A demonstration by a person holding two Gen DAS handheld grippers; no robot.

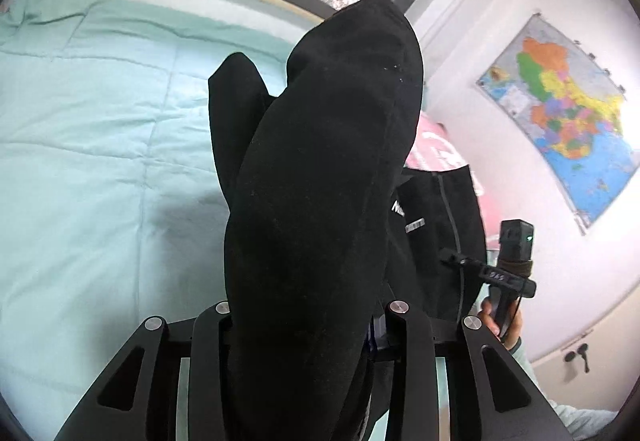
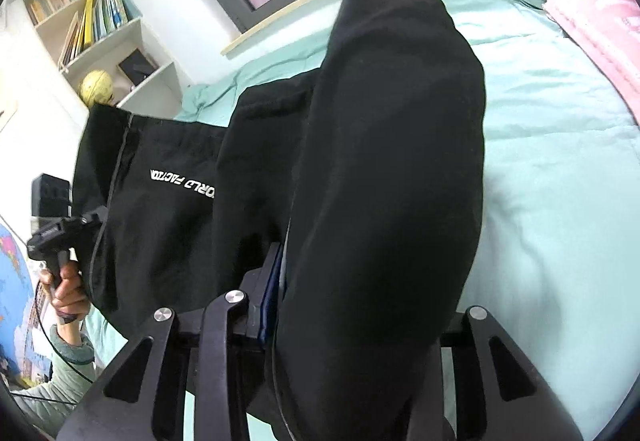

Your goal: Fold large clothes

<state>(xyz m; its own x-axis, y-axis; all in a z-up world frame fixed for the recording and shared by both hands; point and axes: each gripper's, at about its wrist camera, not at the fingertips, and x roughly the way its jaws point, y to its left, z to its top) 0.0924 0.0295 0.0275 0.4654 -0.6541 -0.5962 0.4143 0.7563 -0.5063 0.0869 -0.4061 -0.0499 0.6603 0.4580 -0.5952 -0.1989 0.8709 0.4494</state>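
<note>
Pinching a thick bunch of the black garment (image 1: 320,181) between its fingers, the left gripper (image 1: 308,325) holds it above the bed (image 1: 88,145); the right gripper (image 2: 340,321) likewise clamps cloth. Thick folds could slip from either grip. Only the right view shows the bookshelf (image 2: 92,21).

Matte black metal all over the left gripper (image 1: 304,321): angled linkage arms with slotted cut-outs, round silver screws capping each pivot. The right gripper (image 2: 340,305) is built alike, with a blue pad edging its left finger. From the left wrist, the right gripper's black handle carries a boxy camera with a small green light. A thin black cable trails down past a pale mint-green fleece sleeve (image 2: 68,365).
</note>
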